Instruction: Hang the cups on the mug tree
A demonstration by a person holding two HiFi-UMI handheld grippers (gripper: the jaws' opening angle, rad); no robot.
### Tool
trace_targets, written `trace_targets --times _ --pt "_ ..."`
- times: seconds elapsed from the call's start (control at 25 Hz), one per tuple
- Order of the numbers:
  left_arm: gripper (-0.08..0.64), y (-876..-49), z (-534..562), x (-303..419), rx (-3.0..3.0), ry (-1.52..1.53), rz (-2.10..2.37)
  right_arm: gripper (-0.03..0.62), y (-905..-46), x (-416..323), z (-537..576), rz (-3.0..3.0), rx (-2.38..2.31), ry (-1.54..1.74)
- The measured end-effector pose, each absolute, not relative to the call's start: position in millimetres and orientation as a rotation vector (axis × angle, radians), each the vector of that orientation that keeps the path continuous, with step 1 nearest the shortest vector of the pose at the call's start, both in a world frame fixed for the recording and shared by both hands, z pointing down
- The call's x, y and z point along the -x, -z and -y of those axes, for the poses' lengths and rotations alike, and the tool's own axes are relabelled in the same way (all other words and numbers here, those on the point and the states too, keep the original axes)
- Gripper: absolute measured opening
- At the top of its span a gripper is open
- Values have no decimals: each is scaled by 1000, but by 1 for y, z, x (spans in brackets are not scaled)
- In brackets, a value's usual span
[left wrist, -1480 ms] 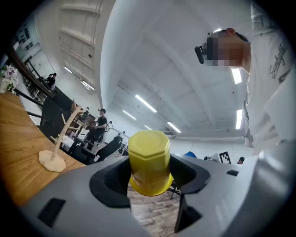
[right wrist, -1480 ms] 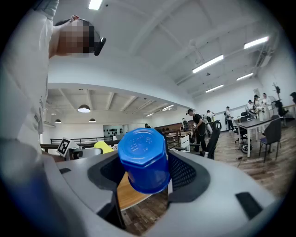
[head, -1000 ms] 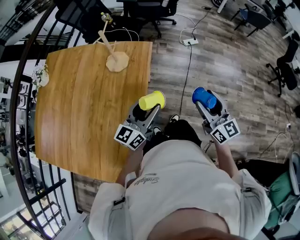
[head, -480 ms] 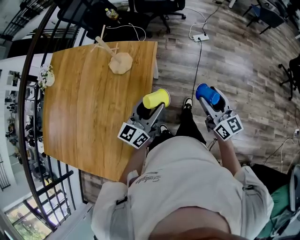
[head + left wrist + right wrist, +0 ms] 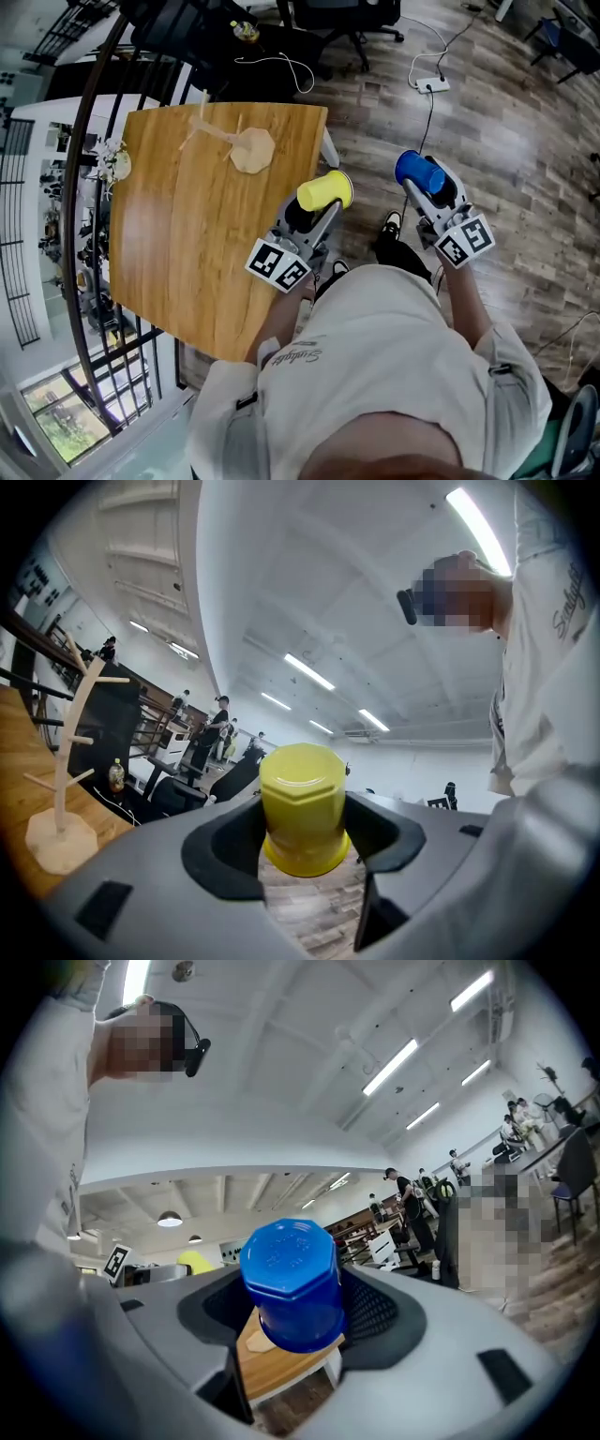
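My left gripper (image 5: pixel 315 202) is shut on a yellow cup (image 5: pixel 325 190), held over the right edge of the wooden table (image 5: pixel 178 234); the left gripper view shows the same yellow cup (image 5: pixel 301 805) clamped bottom-out between the jaws. Off the table, above the floor, my right gripper (image 5: pixel 429 185) is shut on a blue cup (image 5: pixel 418 172), and the blue cup (image 5: pixel 292 1282) fills the jaws in the right gripper view. The wooden mug tree (image 5: pixel 236 145) stands at the table's far end with bare pegs, and the mug tree (image 5: pixel 68 752) shows at the left of the left gripper view.
A black railing (image 5: pixel 94 187) curves along the table's left side. Office chairs (image 5: pixel 342 17) and a power strip (image 5: pixel 432 84) with cables lie on the wood floor beyond the table. A white flower-like object (image 5: pixel 116 161) sits by the table's left edge. People stand far off in the room.
The head view has shifted, so the table and mug tree sit lower and further right in frame. Both grippers keep their cups and have moved slightly forward.
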State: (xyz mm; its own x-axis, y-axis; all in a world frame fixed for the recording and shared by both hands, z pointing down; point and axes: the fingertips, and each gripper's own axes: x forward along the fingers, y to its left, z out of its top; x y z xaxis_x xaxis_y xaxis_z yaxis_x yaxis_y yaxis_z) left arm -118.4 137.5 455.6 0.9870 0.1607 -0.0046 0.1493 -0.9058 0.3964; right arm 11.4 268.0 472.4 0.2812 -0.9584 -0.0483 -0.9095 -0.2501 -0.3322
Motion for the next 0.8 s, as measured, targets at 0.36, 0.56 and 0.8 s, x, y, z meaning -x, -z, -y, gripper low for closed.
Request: trace_targets --times 0.36,0.56,0.8 --pt "270 -439 -125 25 -2789 -43 -62 273 -473 -120 -256 -1788 2158 222" --pt "270 -450 -128 2 -2776 -103 5 273 -489 -150 -252 -1835 2117 261" --pt "270 -469 -115 -40 -2734 -173 -18 273 -512 -179 -250 -1772 2123 350"
